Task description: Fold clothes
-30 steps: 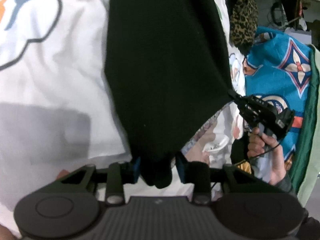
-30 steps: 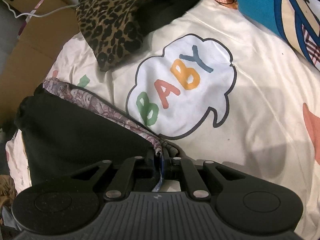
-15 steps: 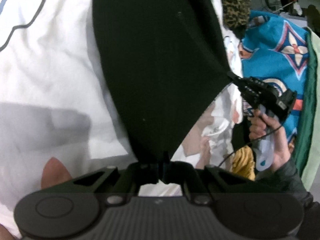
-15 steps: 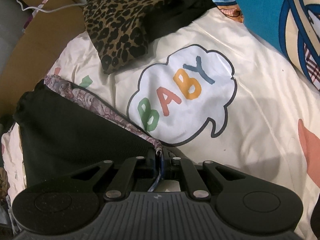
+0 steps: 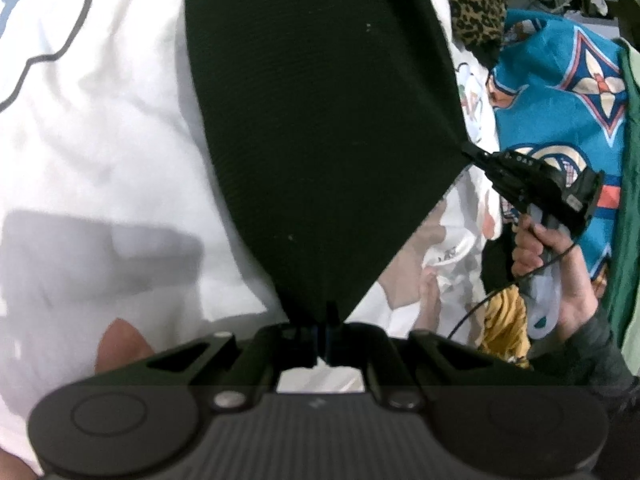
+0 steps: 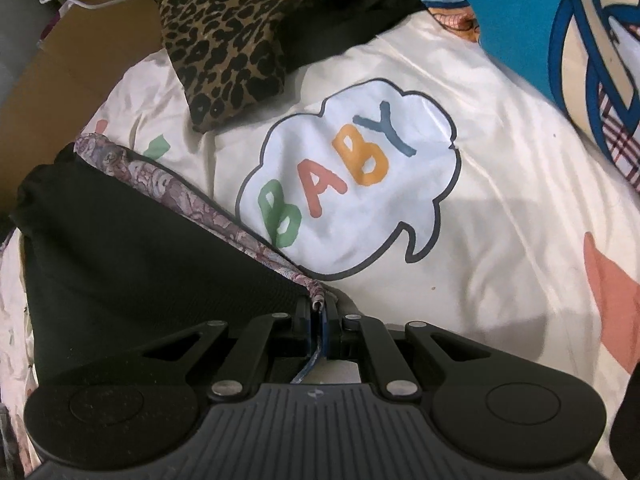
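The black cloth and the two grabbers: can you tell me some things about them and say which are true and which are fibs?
1. Both grippers pinch the black garment. True: the left gripper and the right gripper are each shut on a corner.
2. The sheet says "MAMA". False: its cloud bubble says "BABY".
3. A leopard-print cloth lies on the bed beyond the bubble. True.
4. The black garment lies crumpled in a ball. False: it is stretched taut between the two grippers.
5. The garment's edge has a flowery trim. True.
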{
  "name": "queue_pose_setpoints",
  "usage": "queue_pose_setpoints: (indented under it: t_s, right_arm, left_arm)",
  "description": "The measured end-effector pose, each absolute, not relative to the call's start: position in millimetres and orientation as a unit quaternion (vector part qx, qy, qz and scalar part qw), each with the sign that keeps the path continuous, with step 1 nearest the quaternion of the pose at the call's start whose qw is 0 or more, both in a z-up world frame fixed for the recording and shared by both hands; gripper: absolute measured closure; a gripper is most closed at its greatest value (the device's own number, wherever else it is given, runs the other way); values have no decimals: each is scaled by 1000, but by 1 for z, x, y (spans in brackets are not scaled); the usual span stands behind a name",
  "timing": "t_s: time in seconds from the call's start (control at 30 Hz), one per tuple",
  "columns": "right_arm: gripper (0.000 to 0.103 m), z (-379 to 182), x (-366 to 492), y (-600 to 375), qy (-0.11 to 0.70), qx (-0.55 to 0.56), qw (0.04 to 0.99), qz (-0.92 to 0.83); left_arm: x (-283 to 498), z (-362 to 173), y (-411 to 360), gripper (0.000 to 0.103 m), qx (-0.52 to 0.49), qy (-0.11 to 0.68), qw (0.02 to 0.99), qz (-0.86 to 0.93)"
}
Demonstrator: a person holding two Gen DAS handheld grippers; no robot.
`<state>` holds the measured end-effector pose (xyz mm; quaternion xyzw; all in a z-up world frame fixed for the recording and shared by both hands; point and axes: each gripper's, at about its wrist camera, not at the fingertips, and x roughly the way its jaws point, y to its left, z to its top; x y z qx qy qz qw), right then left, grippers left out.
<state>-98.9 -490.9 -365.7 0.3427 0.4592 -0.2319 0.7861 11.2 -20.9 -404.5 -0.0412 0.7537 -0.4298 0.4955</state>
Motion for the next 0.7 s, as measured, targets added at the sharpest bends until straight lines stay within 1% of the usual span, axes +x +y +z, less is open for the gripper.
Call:
queue_pose_setpoints:
  t_s: [0.1, 0.13, 0.17, 0.2, 0.27, 0.3, 0.33, 0.43, 0.57, 0.7]
  right_arm:
    - [97, -372, -97, -495, 467, 361, 774, -230]
    - [95, -370, -98, -496, 464, 360, 775, -232]
    - [88, -368, -98, -496, 462, 359, 777, -234]
    - [86, -366, -99, -497, 459, 358, 778, -236]
    - [71, -361, -100, -497, 454, 356, 781, -240]
    - [68, -358, -100, -498, 451, 354, 782, -242]
    - [66, -356, -101, -498, 448, 353, 784, -244]
    - [65, -349, -103, -499, 440, 350, 788, -251]
    - [65, -339, -105, -501, 429, 345, 794, -259]
    - [65, -333, -103, -500, 420, 346, 801, -252]
  left_arm:
    - [11, -411, -22, 99, -37, 759, 498, -418]
    - [12, -412, -22, 96, -36, 762, 496, -415]
    - [13, -412, -23, 94, -34, 766, 493, -411]
    - [16, -411, -23, 92, -31, 769, 490, -408]
    - [20, -407, -22, 85, -22, 770, 495, -402]
    - [23, -404, -21, 84, -18, 767, 500, -401]
    - [25, -401, -19, 81, -14, 765, 505, -400]
    - [34, -393, -14, 73, -3, 763, 515, -392]
    - [55, -378, -12, 66, 22, 750, 542, -377]
    - [79, -362, -12, 63, 34, 738, 572, -356]
